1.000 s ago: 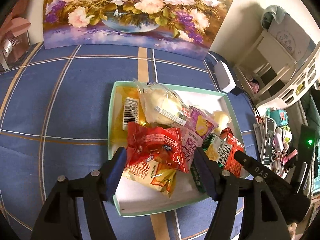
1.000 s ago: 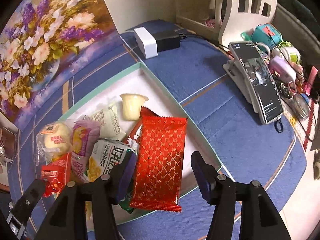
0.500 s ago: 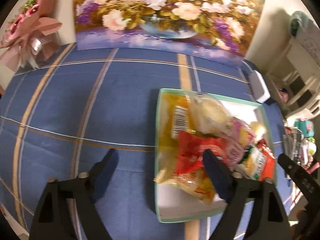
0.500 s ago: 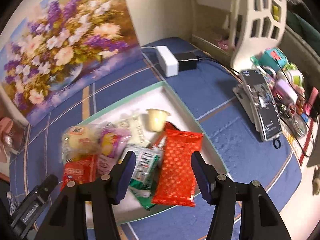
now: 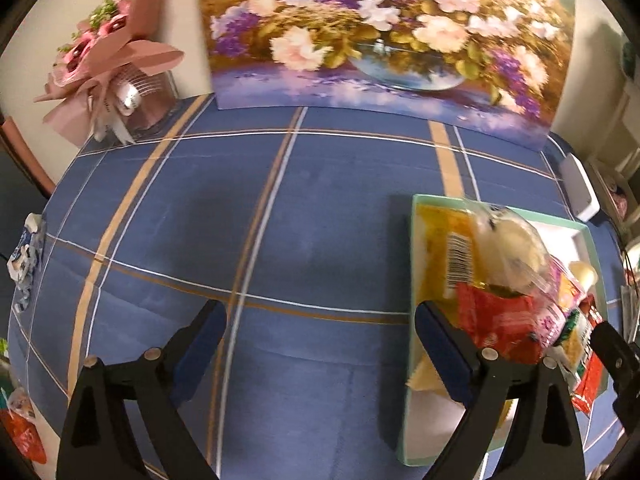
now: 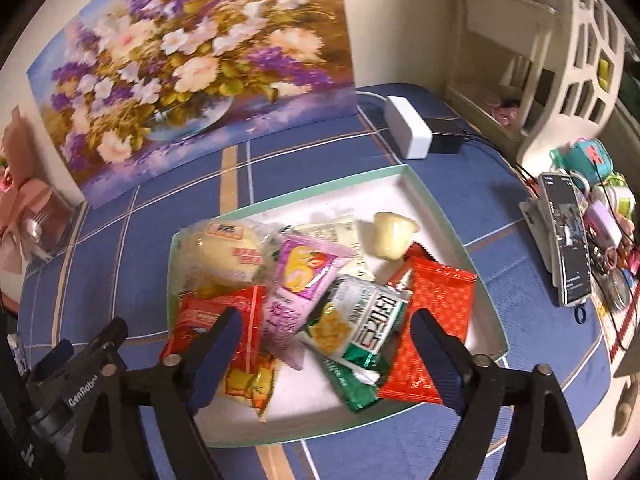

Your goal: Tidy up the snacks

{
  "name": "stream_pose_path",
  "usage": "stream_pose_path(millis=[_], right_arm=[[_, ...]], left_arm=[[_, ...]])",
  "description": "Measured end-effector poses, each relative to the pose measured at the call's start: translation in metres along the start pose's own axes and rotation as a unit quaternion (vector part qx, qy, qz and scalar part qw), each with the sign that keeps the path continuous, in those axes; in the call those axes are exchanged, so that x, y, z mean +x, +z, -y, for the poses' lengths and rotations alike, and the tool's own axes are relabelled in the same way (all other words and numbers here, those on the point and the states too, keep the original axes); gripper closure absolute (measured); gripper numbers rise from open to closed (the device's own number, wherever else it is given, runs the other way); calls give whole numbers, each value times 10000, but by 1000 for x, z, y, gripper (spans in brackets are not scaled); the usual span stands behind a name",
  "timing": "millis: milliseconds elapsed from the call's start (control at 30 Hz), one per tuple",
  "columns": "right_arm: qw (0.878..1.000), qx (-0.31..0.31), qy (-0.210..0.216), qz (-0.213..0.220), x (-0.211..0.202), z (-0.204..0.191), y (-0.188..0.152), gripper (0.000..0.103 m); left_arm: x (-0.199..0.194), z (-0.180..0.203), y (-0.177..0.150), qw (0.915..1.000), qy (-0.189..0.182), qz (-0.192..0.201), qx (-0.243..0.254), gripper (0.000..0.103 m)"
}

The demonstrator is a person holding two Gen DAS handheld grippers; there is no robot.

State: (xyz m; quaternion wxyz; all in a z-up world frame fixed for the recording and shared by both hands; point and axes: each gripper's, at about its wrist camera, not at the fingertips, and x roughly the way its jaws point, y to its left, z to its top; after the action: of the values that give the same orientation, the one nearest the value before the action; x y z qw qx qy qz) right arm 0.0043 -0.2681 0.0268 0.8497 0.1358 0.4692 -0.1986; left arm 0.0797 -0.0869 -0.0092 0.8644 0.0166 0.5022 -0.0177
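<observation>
Snacks fill a shallow white tray with a pale green rim (image 6: 452,222) that sits on the blue plaid tablecloth (image 5: 280,208). In the pile, a red packet with a gold lattice pattern (image 6: 430,324) lies along the tray's right side, its lower end resting on the near wall. Beside it is a green and white bag of chips (image 6: 356,320), overlapping a pink and purple packet (image 6: 298,280). A round bun in clear wrap (image 6: 232,252) sits at the far left corner, and a red bag (image 6: 216,320) lies below it over a yellow one (image 6: 250,380). A small cream jelly cup (image 6: 392,234) stands apart on bare white tray floor near the far right.

The right gripper (image 6: 326,352) hangs over the near part of the pile with its jaws spread wide and nothing between them. The left gripper (image 5: 320,344) is also wide open and empty, held over bare cloth just left of the tray, its right finger crossing the tray's near left corner.

Behind the tray a flower painting (image 6: 192,52) leans against the wall. A pink wrapped bouquet (image 5: 108,60) stands at the far left corner of the table. A white box (image 6: 408,132) lies beyond the tray's far right corner, and a phone (image 6: 568,240) on a stand sits well to the right.
</observation>
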Motion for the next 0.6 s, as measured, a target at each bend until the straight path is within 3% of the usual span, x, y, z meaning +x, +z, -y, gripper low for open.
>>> stream_pose_path(millis=[67, 233, 600], right_arm=[[10000, -86, 0, 18, 0, -6, -2, 5], [9998, -215, 15, 48, -1, -17, -6, 0], [9993, -363, 63, 55, -4, -34, -18, 0]], left_arm=[[2, -5, 1, 10000, 52, -43, -39, 1], [4, -17, -1, 9998, 58, -105, -155, 0], [-8, -24, -5, 9992, 399, 70, 32, 0]])
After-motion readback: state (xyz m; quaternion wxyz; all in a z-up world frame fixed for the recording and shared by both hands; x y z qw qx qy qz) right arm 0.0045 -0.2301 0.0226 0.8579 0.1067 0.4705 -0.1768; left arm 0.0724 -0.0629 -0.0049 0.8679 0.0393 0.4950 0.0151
